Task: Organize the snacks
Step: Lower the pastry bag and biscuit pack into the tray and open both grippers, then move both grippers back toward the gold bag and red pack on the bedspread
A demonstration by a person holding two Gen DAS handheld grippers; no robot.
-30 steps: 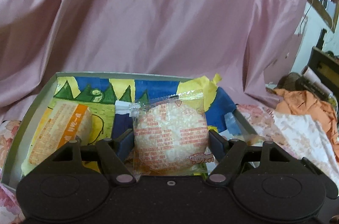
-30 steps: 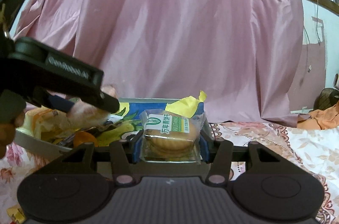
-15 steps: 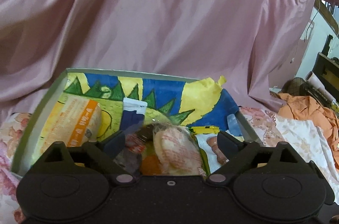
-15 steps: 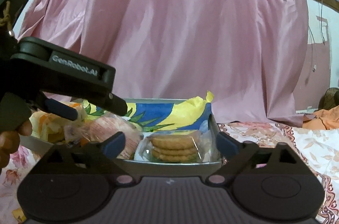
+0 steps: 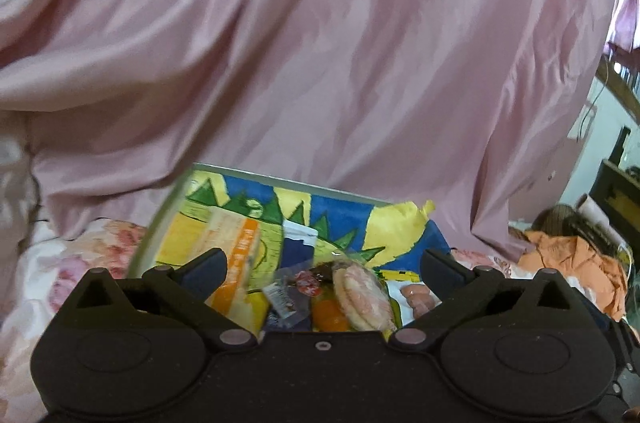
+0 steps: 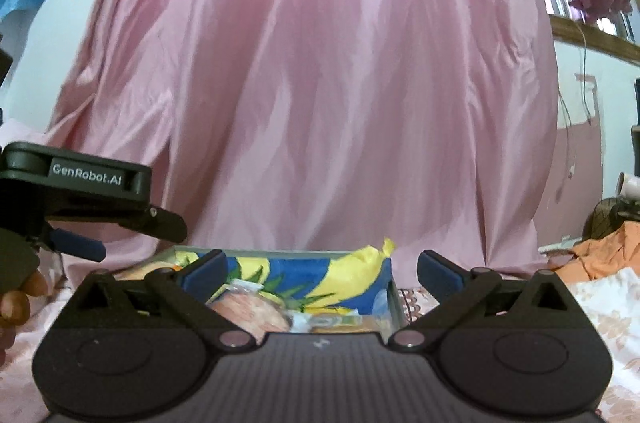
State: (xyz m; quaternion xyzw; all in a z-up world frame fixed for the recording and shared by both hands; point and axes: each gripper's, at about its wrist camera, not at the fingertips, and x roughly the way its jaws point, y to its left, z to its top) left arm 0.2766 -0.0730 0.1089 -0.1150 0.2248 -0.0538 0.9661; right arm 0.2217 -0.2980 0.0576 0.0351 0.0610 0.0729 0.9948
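While both tools hang over the near edge of the box, neither holds anything. From the left wrist view, the left hand-held gripper [image 5: 323,265] is spread wide, its 2 blue-padded fingers [image 5: 206,267] standing well apart with only air between them. Just beyond them, at 12 o'clock, lies the round rice cracker packet [image 5: 362,297] tilted on its edge inside the tray [image 5: 160,219], touching an orange sweet [image 5: 330,315] and small crinkled wrappers [image 5: 286,299] at its 9 o'clock. Further toward 10 o'clock rests a long yellow-and-orange packet [image 5: 236,255]. At 2 o'clock a packet of pinkish sausages [image 5: 418,297] shows partly behind the right finger. The tray's floor is lined with a bright blue, yellow and green drawing.

From the right wrist view, the right hand-held gripper [image 6: 322,265] is likewise wide and empty. Below and past it sit the rice cracker packet [image 6: 250,313] and, at 1 o'clock, a green-labelled biscuit packet [image 6: 340,321], both low inside the tray [image 6: 394,297]. The left hand-held gripper [image 6: 120,223] hovers at 9 o'clock, with the person's fingers [image 6: 18,297] beneath it. Behind everything hangs a pink curtain [image 6: 320,83], and orange cloth [image 6: 600,255] lies at 3 o'clock on the floral bedsheet [image 6: 612,307].
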